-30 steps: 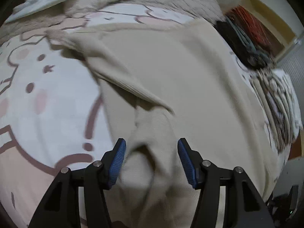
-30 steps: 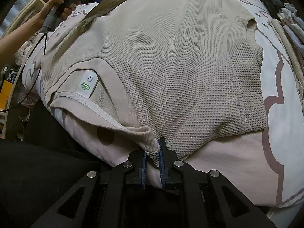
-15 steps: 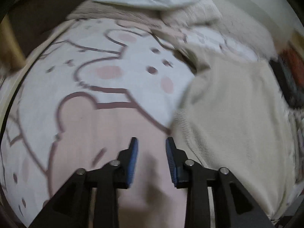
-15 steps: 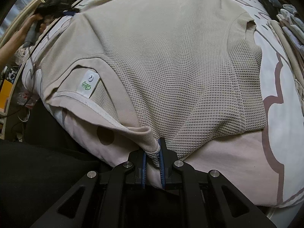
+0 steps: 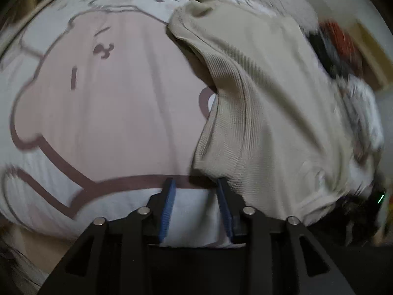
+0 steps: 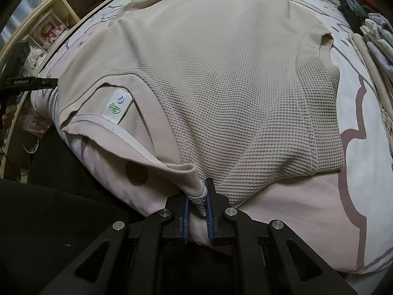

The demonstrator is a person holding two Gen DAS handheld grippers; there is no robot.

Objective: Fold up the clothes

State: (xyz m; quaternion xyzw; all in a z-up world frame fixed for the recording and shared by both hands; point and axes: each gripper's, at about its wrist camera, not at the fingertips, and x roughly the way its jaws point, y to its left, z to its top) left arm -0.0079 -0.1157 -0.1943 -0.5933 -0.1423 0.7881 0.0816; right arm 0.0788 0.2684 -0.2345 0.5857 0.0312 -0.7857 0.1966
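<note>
Right wrist view: our right gripper [image 6: 196, 205] is clamped on the shirt [image 6: 221, 86] near its collar, at the near edge of the bed [image 6: 307, 209]. Our left gripper [image 5: 195, 205] is opening over the bare sheet, nothing between its jaws. Beyond, the shirt lies spread flat.

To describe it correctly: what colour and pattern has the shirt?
The shirt is plain beige with a waffle-knit texture, clearest in the right wrist view.
</note>
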